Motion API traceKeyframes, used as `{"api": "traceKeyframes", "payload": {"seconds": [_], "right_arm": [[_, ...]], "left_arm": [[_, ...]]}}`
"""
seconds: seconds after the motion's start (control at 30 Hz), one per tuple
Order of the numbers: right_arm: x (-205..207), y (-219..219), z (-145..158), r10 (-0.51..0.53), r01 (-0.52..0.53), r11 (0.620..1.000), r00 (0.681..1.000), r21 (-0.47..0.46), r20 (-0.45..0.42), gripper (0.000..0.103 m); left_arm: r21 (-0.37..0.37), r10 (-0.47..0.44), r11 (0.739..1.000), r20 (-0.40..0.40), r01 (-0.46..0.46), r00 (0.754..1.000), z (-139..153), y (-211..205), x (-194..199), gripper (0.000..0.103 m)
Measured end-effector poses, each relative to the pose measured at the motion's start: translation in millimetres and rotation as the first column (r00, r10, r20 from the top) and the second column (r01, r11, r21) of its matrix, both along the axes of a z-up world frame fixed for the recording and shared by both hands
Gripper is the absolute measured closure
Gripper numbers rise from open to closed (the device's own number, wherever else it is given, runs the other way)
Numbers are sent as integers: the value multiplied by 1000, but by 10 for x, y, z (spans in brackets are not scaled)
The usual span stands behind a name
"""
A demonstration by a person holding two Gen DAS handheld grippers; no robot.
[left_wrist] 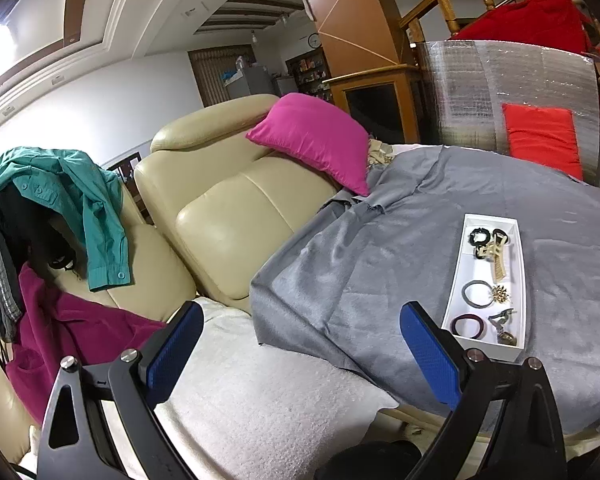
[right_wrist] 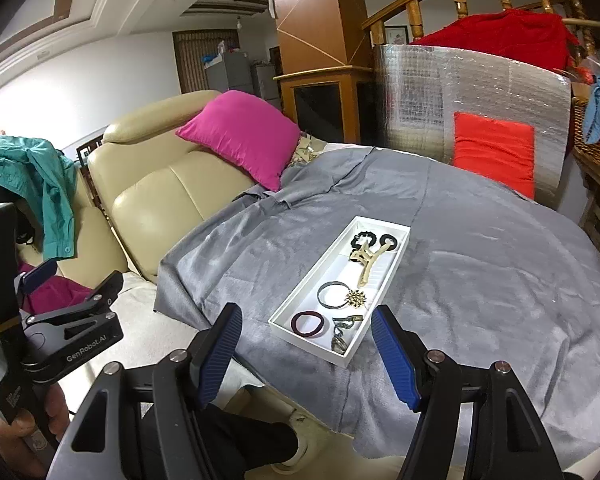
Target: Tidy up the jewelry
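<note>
A long white tray (right_wrist: 296, 298) lies on a grey cloth and holds jewelry: black scrunchies (right_wrist: 365, 238), a beige hair claw (right_wrist: 365, 261), a grey ring with a gold brooch (right_wrist: 356, 299), a maroon bangle (right_wrist: 307, 323) and small metal pieces (right_wrist: 346, 330). The tray also shows in the left wrist view (left_wrist: 454, 296). My right gripper (right_wrist: 306, 354) is open and empty, just short of the tray's near end. My left gripper (left_wrist: 300, 354) is open and empty, left of the tray over the cloth's edge; it also shows at the left of the right wrist view (right_wrist: 60, 280).
The grey cloth (right_wrist: 480, 280) covers a round table. A beige leather sofa (left_wrist: 228, 216) stands to the left with a pink cushion (left_wrist: 312, 140), a teal shirt (left_wrist: 80, 200) and magenta cloth (left_wrist: 52, 336). A silver foil panel (right_wrist: 460, 100) with a red cushion (right_wrist: 494, 152) stands behind.
</note>
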State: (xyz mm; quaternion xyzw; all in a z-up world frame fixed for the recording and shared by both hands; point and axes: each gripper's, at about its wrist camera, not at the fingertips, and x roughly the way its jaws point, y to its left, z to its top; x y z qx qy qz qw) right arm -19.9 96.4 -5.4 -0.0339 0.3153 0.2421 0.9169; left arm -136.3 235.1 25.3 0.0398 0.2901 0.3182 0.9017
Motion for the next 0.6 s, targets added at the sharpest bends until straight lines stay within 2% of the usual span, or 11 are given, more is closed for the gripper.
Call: {"api": "traceKeyframes", "payload": {"seconds": [0.6], "right_arm": [[545, 180, -260, 17, -16, 1000, 996, 5, -84, 32]], "left_arm": [[-8, 32, 999, -75, -32, 997, -187, 176, 417, 5]]}}
